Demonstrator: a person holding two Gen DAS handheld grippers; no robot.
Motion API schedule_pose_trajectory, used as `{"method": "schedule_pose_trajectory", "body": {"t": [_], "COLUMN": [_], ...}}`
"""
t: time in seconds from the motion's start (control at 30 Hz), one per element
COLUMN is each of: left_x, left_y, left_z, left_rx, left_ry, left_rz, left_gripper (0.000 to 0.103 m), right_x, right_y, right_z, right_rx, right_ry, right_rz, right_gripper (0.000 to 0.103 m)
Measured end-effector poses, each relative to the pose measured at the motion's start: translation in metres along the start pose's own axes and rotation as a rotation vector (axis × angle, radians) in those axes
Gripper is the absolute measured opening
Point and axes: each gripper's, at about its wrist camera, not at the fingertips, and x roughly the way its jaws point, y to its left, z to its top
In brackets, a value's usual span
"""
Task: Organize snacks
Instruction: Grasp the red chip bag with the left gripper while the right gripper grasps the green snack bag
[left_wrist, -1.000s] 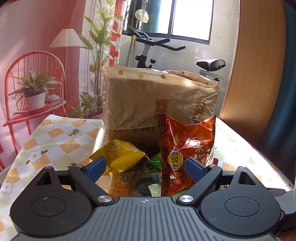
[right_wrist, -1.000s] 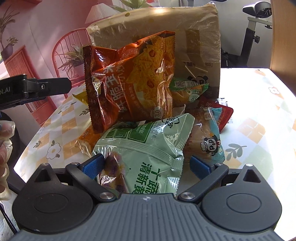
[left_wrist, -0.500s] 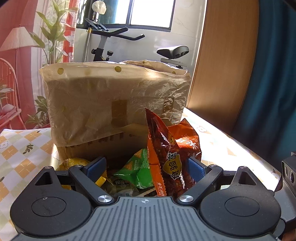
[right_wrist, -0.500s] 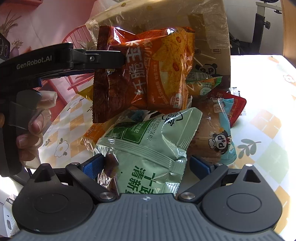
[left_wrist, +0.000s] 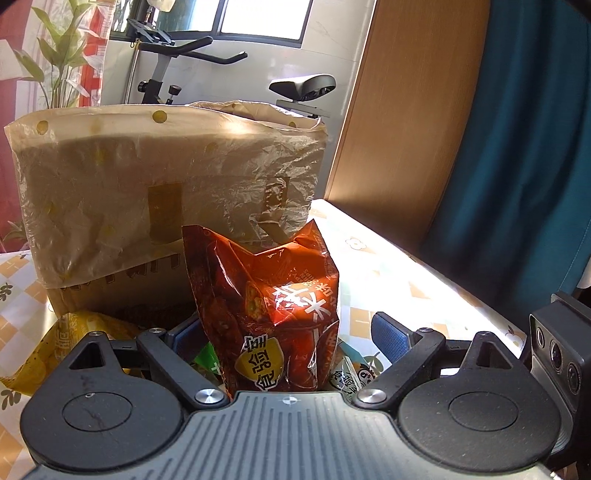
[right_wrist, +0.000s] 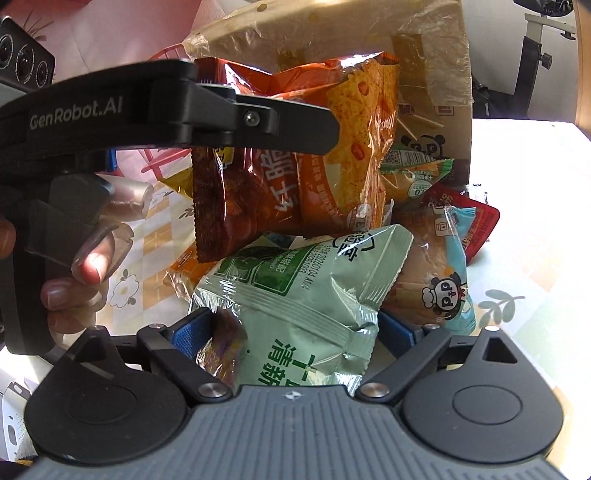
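An upright orange-red snack bag (left_wrist: 273, 306) stands between the open jaws of my left gripper (left_wrist: 288, 332); its fingers are apart on either side of the bag. In the right wrist view the left gripper (right_wrist: 291, 129) reaches across this same bag (right_wrist: 332, 155). My right gripper (right_wrist: 295, 332) is open around a pale green snack bag (right_wrist: 306, 295) lying on the pile. A plastic-lined cardboard box (left_wrist: 155, 192) stands just behind the snacks and also shows in the right wrist view (right_wrist: 424, 74).
More snacks lie on the checked tablecloth (right_wrist: 524, 229): a yellow bag (left_wrist: 70, 343), a blue panda-print pack (right_wrist: 443, 273), a red pack (right_wrist: 480, 221), a green-orange pack (right_wrist: 413, 173). An exercise bike (left_wrist: 177, 62) stands beyond the table, a blue curtain (left_wrist: 517, 147) right.
My left gripper has moved forward and to the right, so the orange-red bag now stands deep between its fingers. The right gripper has edged closer to the green bag.
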Motion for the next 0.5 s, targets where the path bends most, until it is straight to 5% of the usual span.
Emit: {"method": "schedule_pose_trajectory", "body": {"t": [0.1,0.13,0.27,0.5], "left_x": [0.013,0.016,0.000,-0.051], "left_y": [0.002,0.002,0.006,0.006], "left_z": [0.003,0.003,0.000,-0.007], "left_rx": [-0.002,0.008,-0.004,-0.012], "left_ry": [0.041,0.050,0.004,-0.099], "left_rz": [0.026,0.042,0.053,0.174], "left_gripper": [0.084,0.065,0.052,0.051], "right_x": [0.001,0.001,0.002,0.007], "right_y": [-0.002,-0.002,-0.004,-0.010], "right_z": [-0.001,-0.001,0.000,-0.003], "right_rx": [0.013,0.017,0.027,0.101], "right_ry": [0.001,0.001,0.004,0.007], "right_rz": [0.008,0.011,0.017,0.054], "right_gripper": [0.095,0.095,0.095,0.095]}}
